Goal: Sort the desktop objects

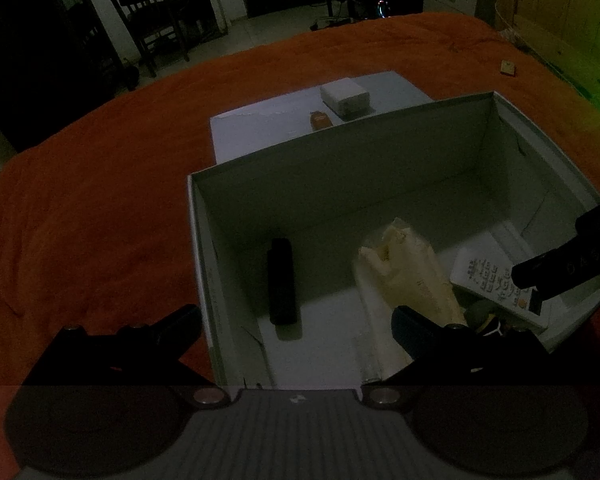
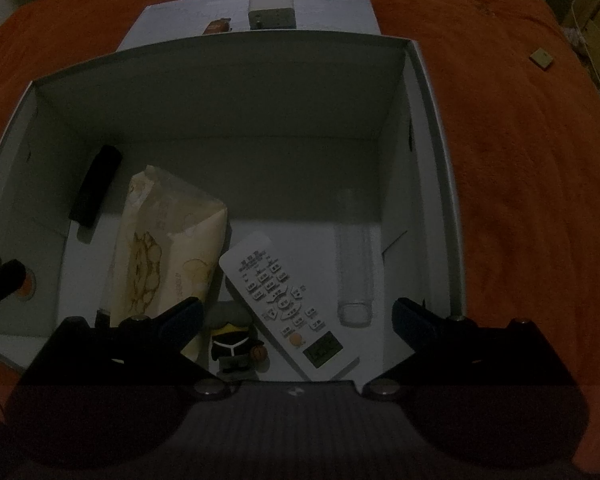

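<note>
The box [image 2: 432,128] stands open-topped on the orange cloth [image 2: 540,200] and serves as the reference for all positions below

Contents of the box, as seen from the right wrist view:
- A black bar-shaped object [image 2: 96,186] lies by the left wall of the box
- A tissue pack [image 2: 168,248] lies just right of it, tilted, its lower end hidden behind a gripper finger
- A white remote [image 2: 288,304] lies diagonally near the middle of the box floor, touching or nearly touching the tissue pack
- A small dark figurine [image 2: 236,344] sits at the near wall, between the tissue pack and the remote
- A clear tube [image 2: 354,268] lies along the right wall

Beyond the far wall of the box, a flat lid [image 2: 332,12] carries a white block [image 2: 271,10] and a small brown item [image 2: 218,26]. A small tan square [image 2: 541,57] lies on the cloth, well to the right of the box

Gripper state:
- Right gripper [image 2: 296,312] — jaws spread wide, holding nothing, above the near part of the box
- Left gripper [image 1: 296,320] — jaws spread wide, holding nothing, above the near left corner of the box
</note>
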Available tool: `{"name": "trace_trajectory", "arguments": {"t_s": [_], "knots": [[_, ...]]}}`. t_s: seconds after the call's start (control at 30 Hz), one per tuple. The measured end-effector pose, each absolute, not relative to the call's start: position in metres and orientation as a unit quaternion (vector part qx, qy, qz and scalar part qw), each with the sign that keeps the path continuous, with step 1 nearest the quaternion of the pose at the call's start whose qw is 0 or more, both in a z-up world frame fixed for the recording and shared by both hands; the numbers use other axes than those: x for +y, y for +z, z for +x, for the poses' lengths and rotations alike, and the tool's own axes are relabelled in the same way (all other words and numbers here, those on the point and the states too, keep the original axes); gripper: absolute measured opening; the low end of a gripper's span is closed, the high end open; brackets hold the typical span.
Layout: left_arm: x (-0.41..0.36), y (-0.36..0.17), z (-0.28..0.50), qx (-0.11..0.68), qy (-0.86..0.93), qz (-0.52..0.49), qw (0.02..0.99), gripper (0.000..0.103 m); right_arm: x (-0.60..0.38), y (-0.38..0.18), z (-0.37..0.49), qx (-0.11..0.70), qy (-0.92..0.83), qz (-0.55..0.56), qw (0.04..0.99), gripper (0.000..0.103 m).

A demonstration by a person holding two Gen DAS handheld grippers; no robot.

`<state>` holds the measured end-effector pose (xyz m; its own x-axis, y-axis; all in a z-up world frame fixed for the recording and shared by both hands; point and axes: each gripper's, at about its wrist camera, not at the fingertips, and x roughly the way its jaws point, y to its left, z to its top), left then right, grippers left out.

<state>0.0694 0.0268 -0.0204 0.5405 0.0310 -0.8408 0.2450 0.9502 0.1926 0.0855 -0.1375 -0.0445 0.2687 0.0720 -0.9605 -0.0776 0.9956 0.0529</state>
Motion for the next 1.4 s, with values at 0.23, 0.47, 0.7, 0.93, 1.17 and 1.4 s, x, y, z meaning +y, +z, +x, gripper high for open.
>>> {"name": "trace_trajectory", "arguments": {"t_s": [0.23, 0.47, 0.7, 0.93, 1.17, 1.4], "knots": [[0.027, -0.021, 0.069, 0.476, -0.063, 0.146, 0.865, 0.103, -0.137, -0.045, 0.085, 0.604, 0.047, -0.003, 0.796, 0.103], [0.026, -0.020, 0.070, 0.477, -0.064, 0.144, 0.865, 0.103, -0.136, -0.046, 0.085, 0.605, 0.047, -0.003, 0.795, 0.103], [0.029, -0.019, 0.071, 0.482, -0.063, 0.129, 0.864, 0.103, -0.138, -0.047, 0.086, 0.608, 0.047, 0.001, 0.793, 0.103], [0.034, -0.014, 0.074, 0.483, -0.058, 0.107, 0.867, 0.103, -0.141, -0.035, 0.090, 0.602, 0.049, 0.015, 0.797, 0.103], [0.050, -0.008, 0.086, 0.521, -0.046, 0.040, 0.851, 0.103, -0.144, -0.014, 0.094, 0.610, 0.065, 0.018, 0.789, 0.103], [0.062, 0.001, 0.099, 0.549, -0.032, 0.002, 0.835, 0.103, -0.157, 0.008, 0.105, 0.619, 0.065, 0.044, 0.781, 0.103]]}}
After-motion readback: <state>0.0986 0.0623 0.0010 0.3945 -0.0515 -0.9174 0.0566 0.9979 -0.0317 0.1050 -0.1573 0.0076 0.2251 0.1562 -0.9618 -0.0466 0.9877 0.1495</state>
